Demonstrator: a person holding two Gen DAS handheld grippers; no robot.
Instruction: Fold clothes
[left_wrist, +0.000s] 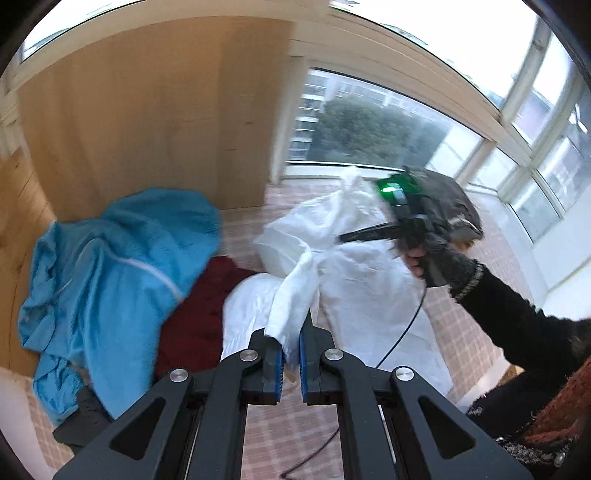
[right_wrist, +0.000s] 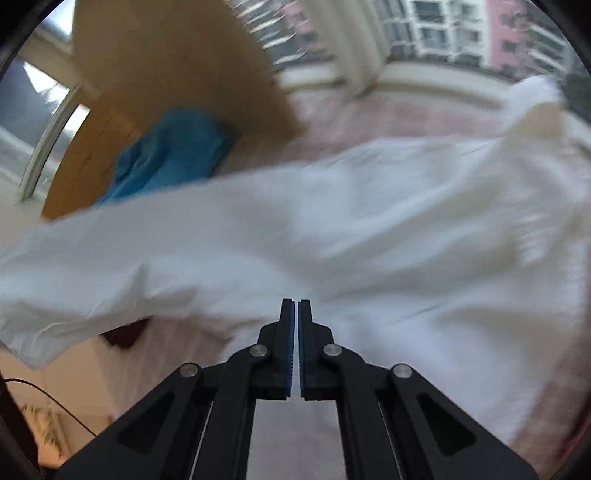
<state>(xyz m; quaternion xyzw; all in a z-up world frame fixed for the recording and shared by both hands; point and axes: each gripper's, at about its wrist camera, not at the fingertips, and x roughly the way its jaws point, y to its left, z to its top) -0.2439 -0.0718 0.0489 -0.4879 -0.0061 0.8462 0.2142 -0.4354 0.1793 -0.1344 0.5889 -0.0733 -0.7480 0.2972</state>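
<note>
A white garment (left_wrist: 369, 288) lies crumpled on a pink checked surface (left_wrist: 295, 435). My left gripper (left_wrist: 291, 332) is shut on a fold of it, and the cloth hangs up out of the blue pads. A hand in a dark sleeve (left_wrist: 517, 321) holds my right gripper (left_wrist: 341, 238) over the white garment's far side. In the right wrist view the white garment (right_wrist: 369, 221) is blurred and fills the middle. There my right gripper (right_wrist: 295, 304) is shut, tips against the cloth, with no fabric visible between the pads.
A blue garment (left_wrist: 110, 266) is heaped at the left against a wooden cabinet (left_wrist: 147, 110), over a dark red cloth (left_wrist: 199, 314). A black item (left_wrist: 85, 417) lies at the lower left. Windows (left_wrist: 369, 125) line the far side. A black cable (left_wrist: 402, 332) trails across the surface.
</note>
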